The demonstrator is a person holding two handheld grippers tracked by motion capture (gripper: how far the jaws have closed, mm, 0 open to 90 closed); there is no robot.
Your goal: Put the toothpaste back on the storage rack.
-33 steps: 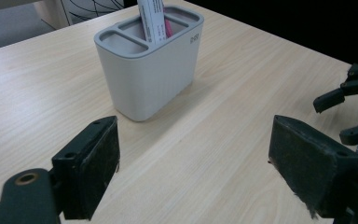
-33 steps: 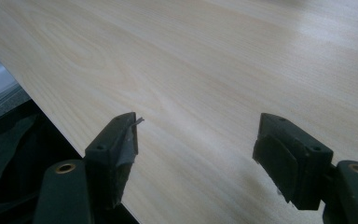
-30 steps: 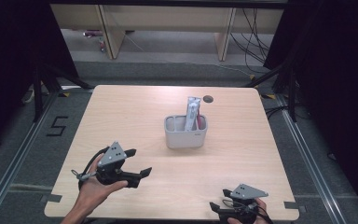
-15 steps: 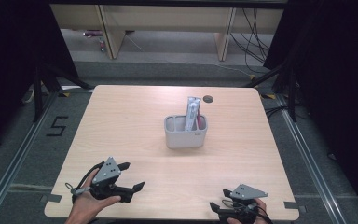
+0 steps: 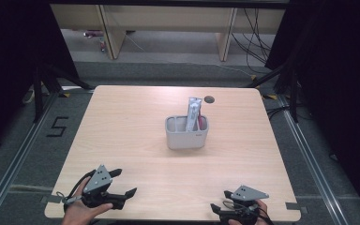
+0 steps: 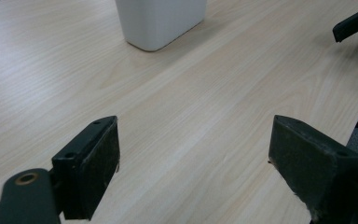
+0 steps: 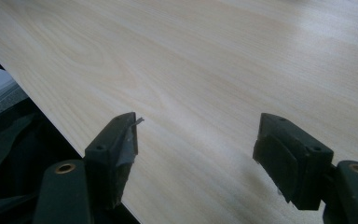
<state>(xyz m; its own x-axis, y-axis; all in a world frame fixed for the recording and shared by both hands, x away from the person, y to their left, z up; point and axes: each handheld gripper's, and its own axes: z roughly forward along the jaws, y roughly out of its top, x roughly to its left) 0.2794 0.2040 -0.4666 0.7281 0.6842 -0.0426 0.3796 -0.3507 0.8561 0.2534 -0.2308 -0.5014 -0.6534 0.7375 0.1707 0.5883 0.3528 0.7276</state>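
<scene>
At the table's near edge, the left gripper (image 5: pixel 122 183) and right gripper (image 5: pixel 219 209) rest on bare wood, jaws wide apart, holding nothing. Farther off, mid-table, a grey caddy (image 5: pixel 186 132) holds an upright packaged item (image 5: pixel 194 112). The work looks finished, with both hands well clear of it.

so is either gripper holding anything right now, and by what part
Nothing is held. The left gripper and the right gripper both have open jaws with only bare table between them. The grey container stands apart, mid-table.
</scene>
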